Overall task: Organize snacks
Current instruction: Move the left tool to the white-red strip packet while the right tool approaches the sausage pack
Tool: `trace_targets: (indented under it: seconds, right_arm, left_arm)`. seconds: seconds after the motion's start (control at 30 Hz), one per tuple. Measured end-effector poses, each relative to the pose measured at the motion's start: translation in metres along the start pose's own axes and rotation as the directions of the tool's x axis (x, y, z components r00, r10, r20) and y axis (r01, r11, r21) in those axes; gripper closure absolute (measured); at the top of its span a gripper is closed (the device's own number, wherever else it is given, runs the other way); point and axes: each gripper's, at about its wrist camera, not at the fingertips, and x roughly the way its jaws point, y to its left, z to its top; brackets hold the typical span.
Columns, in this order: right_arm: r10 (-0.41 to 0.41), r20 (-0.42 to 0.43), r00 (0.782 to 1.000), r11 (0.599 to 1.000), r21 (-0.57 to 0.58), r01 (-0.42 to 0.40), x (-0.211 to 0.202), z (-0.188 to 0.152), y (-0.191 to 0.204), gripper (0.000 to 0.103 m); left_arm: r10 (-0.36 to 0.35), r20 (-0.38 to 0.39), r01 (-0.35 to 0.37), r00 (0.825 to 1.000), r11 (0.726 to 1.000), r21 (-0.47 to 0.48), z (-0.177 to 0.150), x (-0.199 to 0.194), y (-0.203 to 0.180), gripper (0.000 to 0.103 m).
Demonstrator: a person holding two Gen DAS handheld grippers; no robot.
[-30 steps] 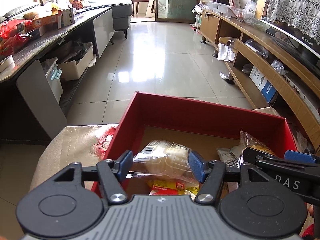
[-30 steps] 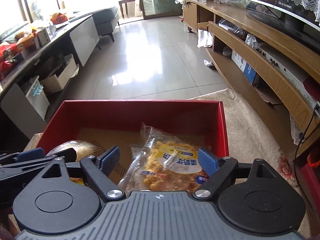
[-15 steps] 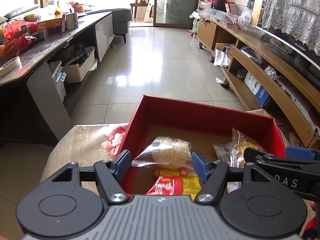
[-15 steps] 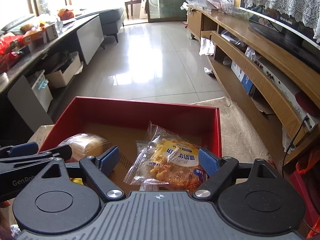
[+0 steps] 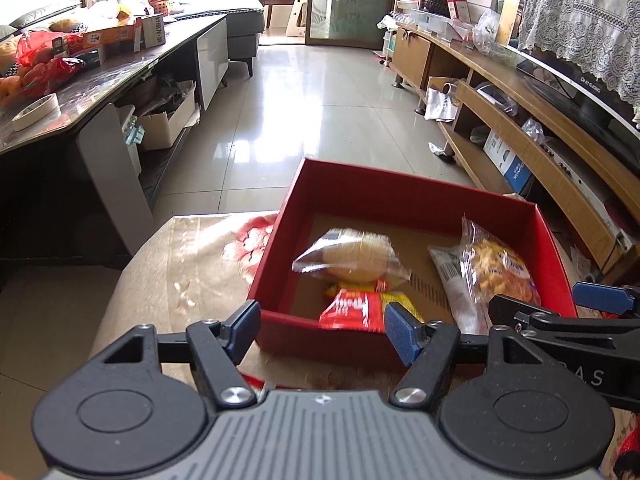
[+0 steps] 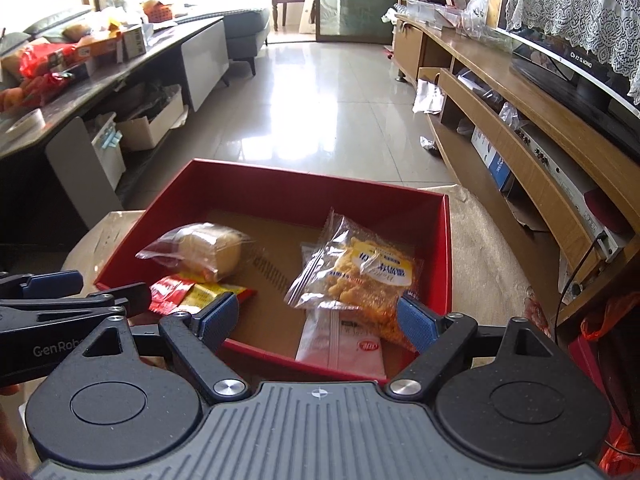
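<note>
Snacks all sit inside the red cardboard box [image 6: 256,190]: clear crinkly bag of yellow puffs [image 6: 362,276] at its right, clear-wrapped soft bun [image 5: 352,256] at left, small red-yellow sachet [image 5: 360,306] at near wall, prob light, slippery, crushable, so pinch film edges w/ left gripper [image 5: 320,330] & right gripper [image 6: 316,318], both spread wide, empty.
</note>
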Motion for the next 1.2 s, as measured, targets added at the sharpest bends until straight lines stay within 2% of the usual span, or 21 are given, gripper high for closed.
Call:
trace_targets:
  seconds: [0.4,0.67,0.8,1.1,1.2]
  right_arm:
    - [0.014,-0.031,0.999,1.0,-0.025,-0.015,-0.027,-0.033,0.017,0.013]
    - [0.03,-0.092,0.995,0.998,-0.058,-0.035,-0.032,-0.058,0.032,0.013]
    - [0.047,-0.128,0.991,0.996,-0.071,-0.057,-0.032,-0.068,0.037,0.012]
    - [0.062,-0.197,0.978,0.99,-0.111,-0.085,-0.029,-0.085,0.038,0.012]
    - [0.076,-0.216,0.973,0.989,-0.111,-0.102,-0.028,-0.091,0.037,0.012]
  left_arm:
    - [-0.023,-0.031,0.024,0.999,1.0,0.014,-0.032,-0.025,0.012,0.039]
    - [-0.04,-0.099,0.04,0.994,0.999,0.004,-0.056,-0.025,0.025,0.039]
    - [-0.069,-0.145,0.066,0.987,0.997,-0.026,-0.061,-0.017,0.035,0.038]
    - [-0.031,-0.233,0.018,0.972,0.998,-0.057,-0.071,0.013,0.048,0.037]
    - [-0.027,-0.246,0.017,0.969,0.999,-0.044,-0.071,0.02,0.048,0.031]
